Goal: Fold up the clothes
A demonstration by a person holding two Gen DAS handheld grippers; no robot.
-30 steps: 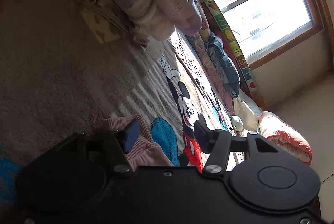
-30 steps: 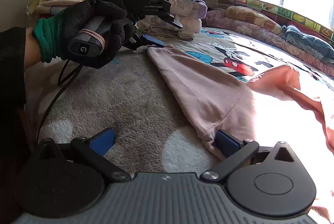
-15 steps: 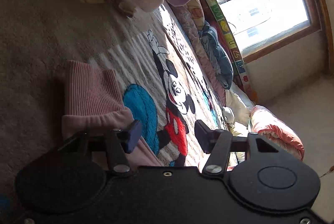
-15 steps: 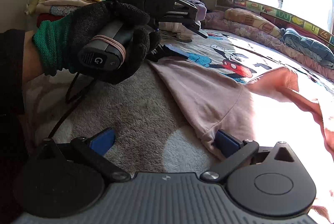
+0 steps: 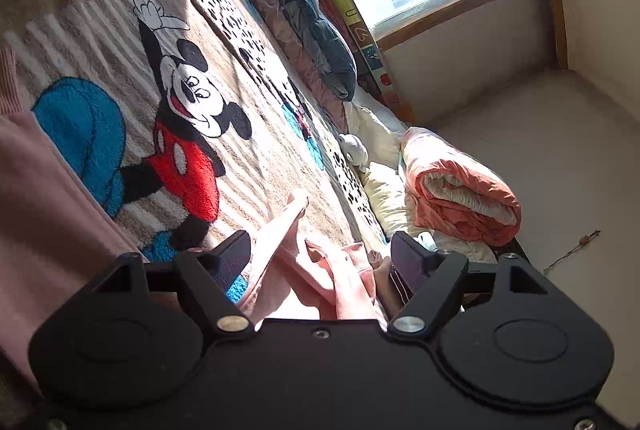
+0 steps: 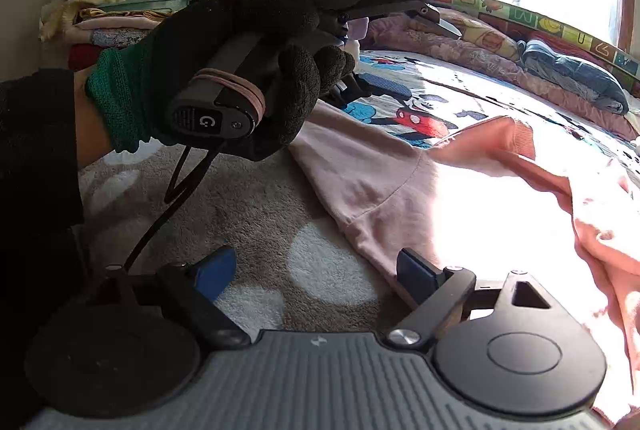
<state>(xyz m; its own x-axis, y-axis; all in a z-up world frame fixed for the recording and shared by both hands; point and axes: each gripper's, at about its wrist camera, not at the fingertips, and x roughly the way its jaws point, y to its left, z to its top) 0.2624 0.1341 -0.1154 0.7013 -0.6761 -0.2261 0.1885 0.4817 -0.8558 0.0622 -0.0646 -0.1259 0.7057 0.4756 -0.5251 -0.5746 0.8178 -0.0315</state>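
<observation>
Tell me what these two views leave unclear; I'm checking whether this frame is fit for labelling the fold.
- Pink garment: right wrist view, its sunlit right half is blown out to white, so folds there are unreadable; the frame edge cuts it off.
- Same garment, left wrist view: the left gripper body hides the cloth below its open fingers.
- Right gripper: whether its right finger touches the hem is unclear.
- Stacked clothes: too small and partly behind the gloved hand.

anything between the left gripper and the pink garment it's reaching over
Nothing visible. The left gripper is open with folds of the pink garment right between its fingers. In the right wrist view only open air separates it from the cloth below.
</observation>
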